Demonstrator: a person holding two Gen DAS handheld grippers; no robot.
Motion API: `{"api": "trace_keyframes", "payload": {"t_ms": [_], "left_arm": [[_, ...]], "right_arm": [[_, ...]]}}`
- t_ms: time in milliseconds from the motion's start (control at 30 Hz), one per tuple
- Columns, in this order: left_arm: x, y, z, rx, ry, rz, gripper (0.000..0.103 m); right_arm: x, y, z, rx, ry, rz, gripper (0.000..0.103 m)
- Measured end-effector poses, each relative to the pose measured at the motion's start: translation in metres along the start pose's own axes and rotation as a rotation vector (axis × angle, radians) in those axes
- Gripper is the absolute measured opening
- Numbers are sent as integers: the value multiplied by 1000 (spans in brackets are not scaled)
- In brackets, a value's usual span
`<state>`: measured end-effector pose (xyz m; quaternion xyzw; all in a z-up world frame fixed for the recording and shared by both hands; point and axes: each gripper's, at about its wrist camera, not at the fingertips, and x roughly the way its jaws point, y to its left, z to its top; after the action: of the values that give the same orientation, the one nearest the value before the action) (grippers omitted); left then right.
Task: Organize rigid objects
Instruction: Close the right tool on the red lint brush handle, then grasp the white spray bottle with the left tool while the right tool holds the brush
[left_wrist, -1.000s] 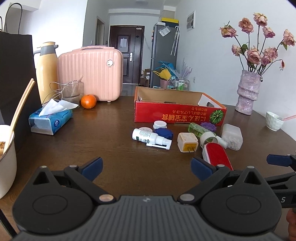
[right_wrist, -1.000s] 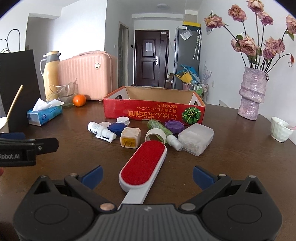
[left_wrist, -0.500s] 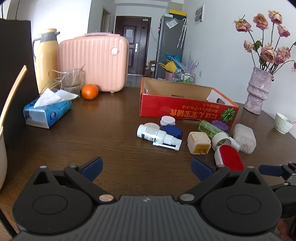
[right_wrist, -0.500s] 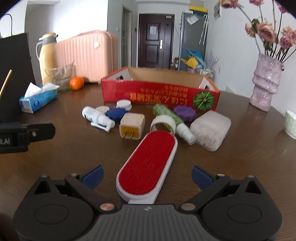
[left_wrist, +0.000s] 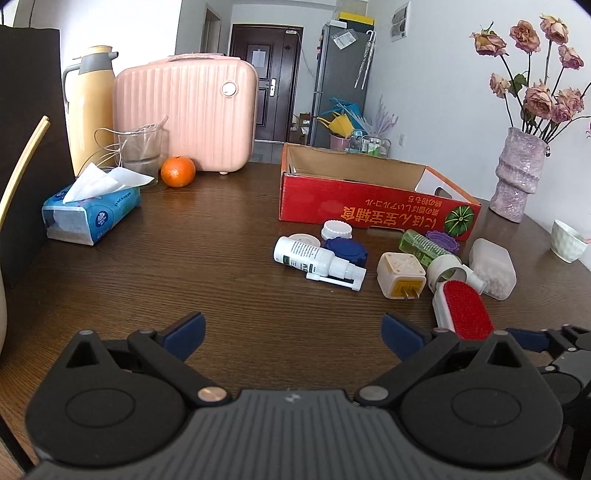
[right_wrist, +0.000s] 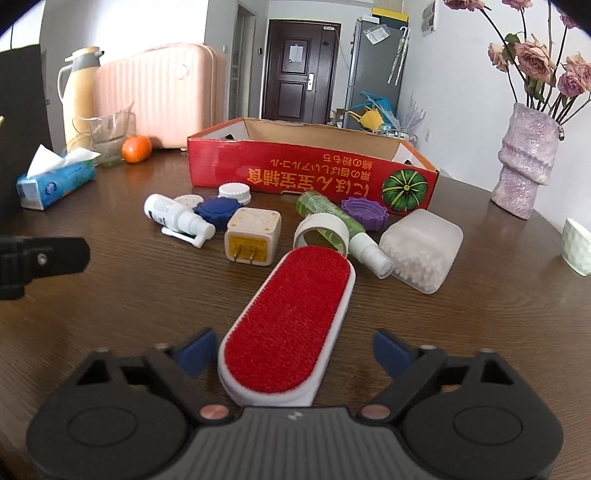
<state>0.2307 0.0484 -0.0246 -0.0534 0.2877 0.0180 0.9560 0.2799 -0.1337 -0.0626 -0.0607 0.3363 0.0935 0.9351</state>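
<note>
Closer now, the right gripper (right_wrist: 291, 349) has its spread jaws flanking the red-faced white oval lint brush (right_wrist: 291, 321) lying flat on the dark wooden desk (right_wrist: 129, 295); left gripper (left_wrist: 291, 330) jaws also spread, holding nothing

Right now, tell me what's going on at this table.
A person is tidying small items lying loose in front of an open red cardboard box. The right hand-held gripper is open, its fingers straddling the near end of a red lint brush that lies flat on the table. The left hand-held gripper is open too, over bare wood, holding nothing.
</note>
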Motion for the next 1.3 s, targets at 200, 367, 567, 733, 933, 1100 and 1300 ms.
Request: {"api": "trace_keyframes", "payload": {"t_ms": [200,367,567,733,933,1100,1300], "left_arm": [[1,0,-1,0,4,3,103],[2,0,-1,-5,4,7,103],[3,1,0,-7,4,15,103],[0,-1,1,-2,-3,26,103],[-2,-3,4,4,-2,25,103],[0,-6,9,-1,8,0,103],[2,-14,19,43,-1,7,103]], "right_arm": [[-2,-6,-2,37,-6,78,60],[-6,-10,-3,59,-14,83,57],[-18,-12,-2,65,-70,102,56],[-26,-16,-1,66,-97,113,56],[-32,-26,3,66,-119,112,56],[-36,-34,8,71,-138,103,56],[-37,-46,16,69,-160,81,56]]}}
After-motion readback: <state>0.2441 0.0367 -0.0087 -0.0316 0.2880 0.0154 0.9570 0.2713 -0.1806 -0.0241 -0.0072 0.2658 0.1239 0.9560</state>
